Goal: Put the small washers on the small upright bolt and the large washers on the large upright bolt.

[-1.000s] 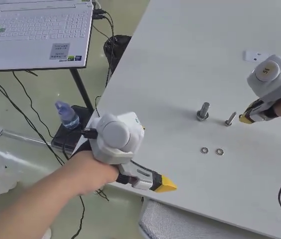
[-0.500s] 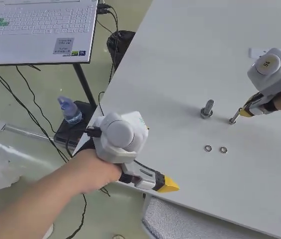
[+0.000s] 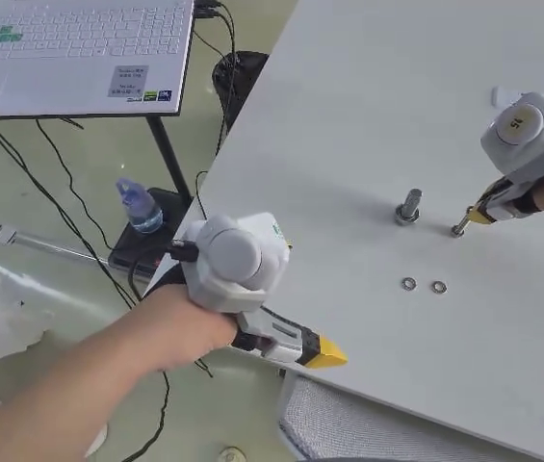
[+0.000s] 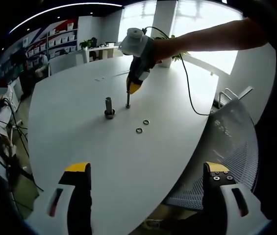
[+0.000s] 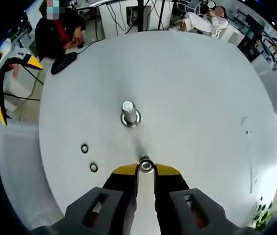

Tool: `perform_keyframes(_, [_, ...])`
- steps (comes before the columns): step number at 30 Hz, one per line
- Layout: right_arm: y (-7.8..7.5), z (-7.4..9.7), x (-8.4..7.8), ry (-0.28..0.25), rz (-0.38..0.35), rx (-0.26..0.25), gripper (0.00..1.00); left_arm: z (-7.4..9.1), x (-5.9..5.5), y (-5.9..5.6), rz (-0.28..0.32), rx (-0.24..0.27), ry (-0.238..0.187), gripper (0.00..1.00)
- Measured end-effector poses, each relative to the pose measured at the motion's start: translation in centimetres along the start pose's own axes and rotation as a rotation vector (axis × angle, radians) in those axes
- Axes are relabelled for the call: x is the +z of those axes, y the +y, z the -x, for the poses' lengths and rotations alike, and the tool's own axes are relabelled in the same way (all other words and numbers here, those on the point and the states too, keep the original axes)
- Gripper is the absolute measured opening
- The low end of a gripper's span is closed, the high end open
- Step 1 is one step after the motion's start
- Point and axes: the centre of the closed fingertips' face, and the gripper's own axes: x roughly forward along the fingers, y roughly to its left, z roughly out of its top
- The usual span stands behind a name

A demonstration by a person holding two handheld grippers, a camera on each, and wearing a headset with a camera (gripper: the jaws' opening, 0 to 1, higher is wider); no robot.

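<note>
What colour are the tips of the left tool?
Yellow; the left tool shows it best in the head view.

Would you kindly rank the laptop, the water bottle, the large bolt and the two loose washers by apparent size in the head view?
1. Laptop, cut off by the frame edge.
2. Water bottle, though it stands lower, farther from the camera.
3. Large bolt.
4. Left-hand washer and right-hand washer look alike: tied.

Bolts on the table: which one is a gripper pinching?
The small bolt, the thinner one, sits clamped between the right gripper's yellow tips; the large bolt stands free beside it, untouched.
</note>
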Motion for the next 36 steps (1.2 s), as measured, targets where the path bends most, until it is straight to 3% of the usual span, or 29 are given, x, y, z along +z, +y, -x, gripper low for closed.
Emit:
perform_keyframes(10, [-0.9,-1.1,-0.2,0.008,-0.003,0.008,0.13,-0.2,-0.1,0.0,0.003,-0.008,0.007,0.93])
perform_keyframes(22, [0.1,-1.6,-0.5,0.018,0.001,0.012,0.13,-0.2,-0.5,-0.2,0.008,-0.014,0.014,0.91])
perform_keyframes(36, [0.2,-3.0,-1.3,0.029,0.007,0.021,0.13,-0.1,-0.5,0.3,0.014,-0.005,0.012,0.90])
